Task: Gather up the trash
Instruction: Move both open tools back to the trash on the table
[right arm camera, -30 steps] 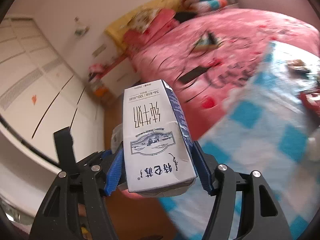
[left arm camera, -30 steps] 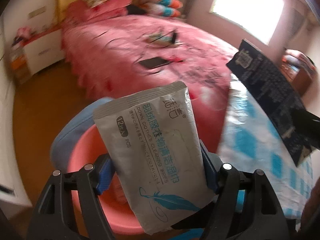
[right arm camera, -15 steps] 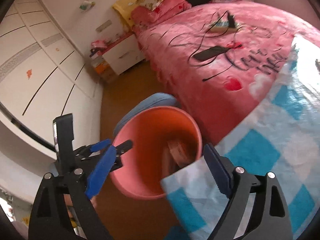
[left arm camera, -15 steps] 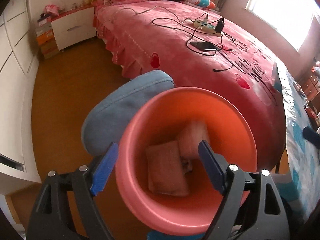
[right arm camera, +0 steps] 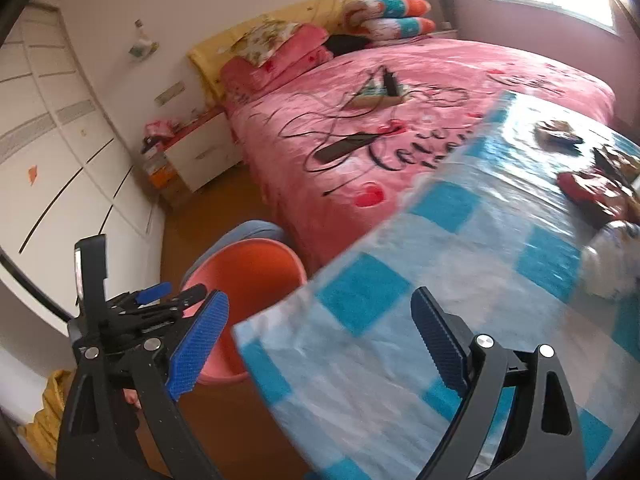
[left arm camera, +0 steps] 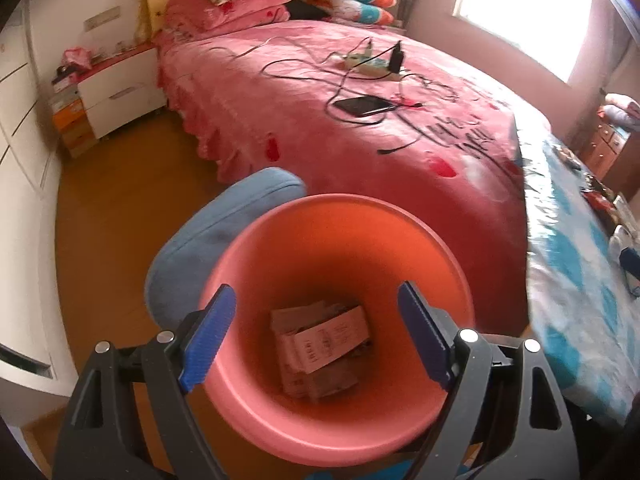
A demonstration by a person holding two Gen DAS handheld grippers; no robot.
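A second ago each tool held a piece of trash: the left tool (left arm camera: 316,340) a grey wet-wipes packet, the right tool (right arm camera: 320,336) a milk carton. Now both tools are empty, jaws spread wide with nothing between the blue pads. The left jaws widened earlier in the second and have since settled; the right jaws have just been opening.

The milk carton (left arm camera: 324,340) now lies at the bottom of the pink bin (left arm camera: 448,248), straight ahead of and below the left tool, between its fingers in the wrist view. It rests on its side atop other papery trash, its long axis running diagonally from near-left up to far-right.

From the right tool, the bin (right arm camera: 248,256) sits ahead and to the left, beside the corner of the blue-checked bench (right arm camera: 400,344).
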